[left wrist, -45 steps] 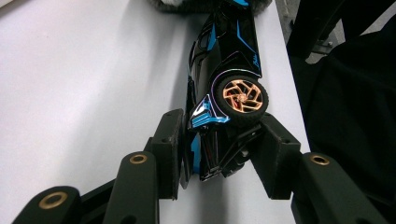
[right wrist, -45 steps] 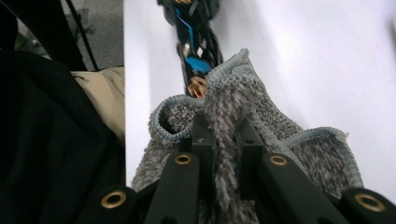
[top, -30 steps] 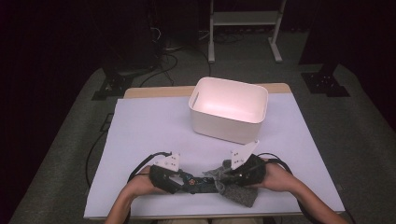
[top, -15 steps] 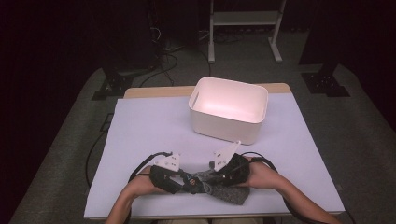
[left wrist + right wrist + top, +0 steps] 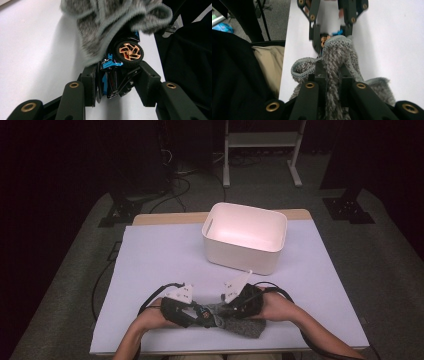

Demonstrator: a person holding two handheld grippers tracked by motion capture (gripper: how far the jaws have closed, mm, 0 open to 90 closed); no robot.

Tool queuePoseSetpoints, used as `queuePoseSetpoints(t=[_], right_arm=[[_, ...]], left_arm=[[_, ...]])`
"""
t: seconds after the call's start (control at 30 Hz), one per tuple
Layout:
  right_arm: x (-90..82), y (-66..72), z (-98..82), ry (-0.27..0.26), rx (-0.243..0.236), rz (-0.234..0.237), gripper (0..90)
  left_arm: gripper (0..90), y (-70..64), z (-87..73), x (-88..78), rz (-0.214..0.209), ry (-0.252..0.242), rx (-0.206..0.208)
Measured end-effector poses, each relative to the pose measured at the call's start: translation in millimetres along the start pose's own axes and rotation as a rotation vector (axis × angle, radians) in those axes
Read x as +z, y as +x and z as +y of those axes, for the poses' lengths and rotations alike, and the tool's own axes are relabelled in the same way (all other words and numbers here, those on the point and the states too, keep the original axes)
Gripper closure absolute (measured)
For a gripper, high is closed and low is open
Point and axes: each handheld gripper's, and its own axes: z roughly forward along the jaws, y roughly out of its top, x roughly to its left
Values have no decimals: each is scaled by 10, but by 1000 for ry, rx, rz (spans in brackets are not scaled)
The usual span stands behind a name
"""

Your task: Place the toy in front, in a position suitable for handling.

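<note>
Shifted leftward, right tool pinches grey cloth against toy car clamped in left tool; wipe gently, keeping the car steady.

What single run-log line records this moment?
left claw: shut on toy car | right claw: shut on grey cloth | cloth over car | white bin: beyond

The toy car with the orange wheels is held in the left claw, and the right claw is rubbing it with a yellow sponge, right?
Almost. The left claw does hold the toy car, but the right claw grips a grey fluffy cloth, not a yellow sponge. The right gripper view shows the cloth draped over the car.
</note>
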Motion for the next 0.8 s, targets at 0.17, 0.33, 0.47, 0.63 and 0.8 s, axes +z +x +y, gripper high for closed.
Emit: queuePoseSetpoints(t=[0.17, 0.33, 0.47, 0.63, 0.8], right_arm=[[85, -11, 114, 10, -27, 8, 811], [10, -34, 21, 11, 3, 10, 811], [-74, -35, -74, 9, 27, 1, 812], [-75, -47, -51, 5, 27, -4, 811], [33, -53, 109, 12, -14, 7, 811]], left_arm=[[568, 3, -10, 0, -2, -7, 4], [570, 5, -10, 5, -1, -14, 1], [574, 2, -1, 27, -3, -26, 0], [580, -1, 41, 88, -9, -31, 16], [580, -2, 63, 115, -10, -29, 21]])
